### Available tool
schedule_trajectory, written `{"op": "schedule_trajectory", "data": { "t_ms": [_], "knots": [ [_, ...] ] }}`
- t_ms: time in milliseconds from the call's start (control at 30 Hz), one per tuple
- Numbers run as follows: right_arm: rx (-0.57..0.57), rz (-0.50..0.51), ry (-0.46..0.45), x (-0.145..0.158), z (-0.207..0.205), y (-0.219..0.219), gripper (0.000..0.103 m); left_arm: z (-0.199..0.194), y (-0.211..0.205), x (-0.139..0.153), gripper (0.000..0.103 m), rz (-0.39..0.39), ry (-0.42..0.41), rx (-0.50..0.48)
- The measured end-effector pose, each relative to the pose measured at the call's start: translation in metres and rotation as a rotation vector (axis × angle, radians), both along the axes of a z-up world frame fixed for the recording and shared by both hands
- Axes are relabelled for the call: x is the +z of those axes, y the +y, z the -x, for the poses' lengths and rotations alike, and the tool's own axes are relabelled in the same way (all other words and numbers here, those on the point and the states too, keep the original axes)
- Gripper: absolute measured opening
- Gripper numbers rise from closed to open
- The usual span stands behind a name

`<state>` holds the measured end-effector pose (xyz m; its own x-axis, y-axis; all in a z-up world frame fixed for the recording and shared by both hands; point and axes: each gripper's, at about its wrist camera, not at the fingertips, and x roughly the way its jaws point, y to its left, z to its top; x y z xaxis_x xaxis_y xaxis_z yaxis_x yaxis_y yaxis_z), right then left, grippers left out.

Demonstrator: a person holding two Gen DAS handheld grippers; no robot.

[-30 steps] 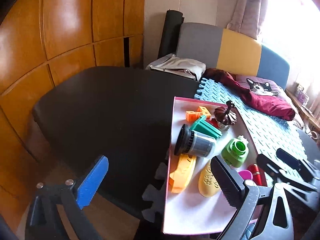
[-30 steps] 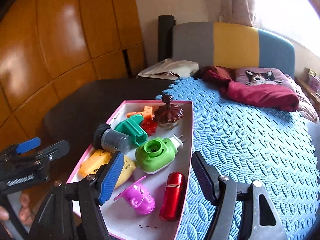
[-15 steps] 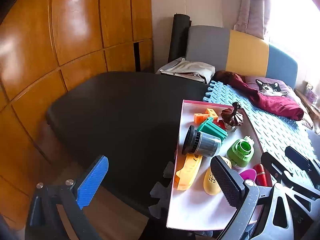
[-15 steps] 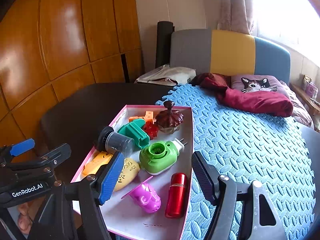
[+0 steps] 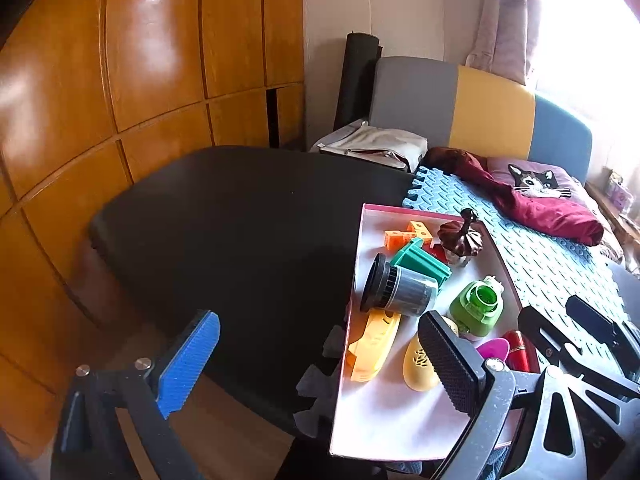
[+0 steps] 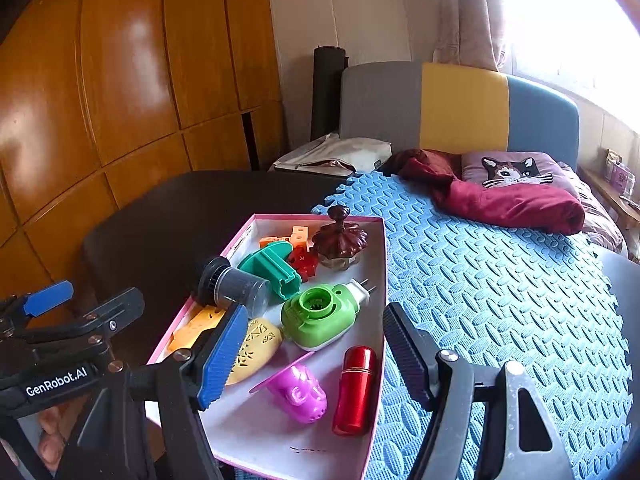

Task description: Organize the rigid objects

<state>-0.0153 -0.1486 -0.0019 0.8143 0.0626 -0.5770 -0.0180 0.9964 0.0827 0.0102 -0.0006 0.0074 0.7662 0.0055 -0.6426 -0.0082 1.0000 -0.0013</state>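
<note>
**One tray of small things, both my grippers spread above its near end**

Largest first: one black tabletop (image 5: 240,220), and on its right half one blue foam mat (image 6: 500,280). Behind them lie one dark red cloth (image 6: 500,200) and one cat-print cushion (image 6: 516,170).

One pink-edged white tray (image 6: 256,440) sits partly on the mat, its left edge over the black top. In it I count ten pieces. At the far end: one brown knobbed lid (image 6: 340,240), one orange block piece (image 6: 288,238) and one small red piece (image 6: 302,260). In the middle: one teal plastic part (image 6: 272,266), one dark jar with a black cap (image 6: 234,286) lying on its side, and one green plug-in device (image 6: 318,316). Nearer me: one flat orange-yellow piece (image 5: 374,346), one yellow perforated oval (image 6: 254,346), one pink toy (image 6: 296,388) and one red cylinder (image 6: 354,390).

My right gripper (image 6: 312,364) is spread wide with nothing between its pads; the pink toy and red cylinder lie below the gap. Its blue pad is in front of the yellow oval and its black pad is over the mat, just beside the tray.

My left gripper (image 5: 320,368) is also spread and empty. Its blue pad hangs over the table's near edge and its black pad over the tray, beside the yellow oval.
</note>
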Motion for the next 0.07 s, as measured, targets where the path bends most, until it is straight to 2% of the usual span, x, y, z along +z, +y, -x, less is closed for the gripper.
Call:
{"op": "schedule_trajectory", "data": {
  "t_ms": [67],
  "knots": [
    [0.001, -0.001, -0.003, 0.0011, 0.0002, -0.0017, 0.071, -0.0022, 0.0002, -0.0013, 0.101, -0.002, 0.014, -0.003]
  ]
}}
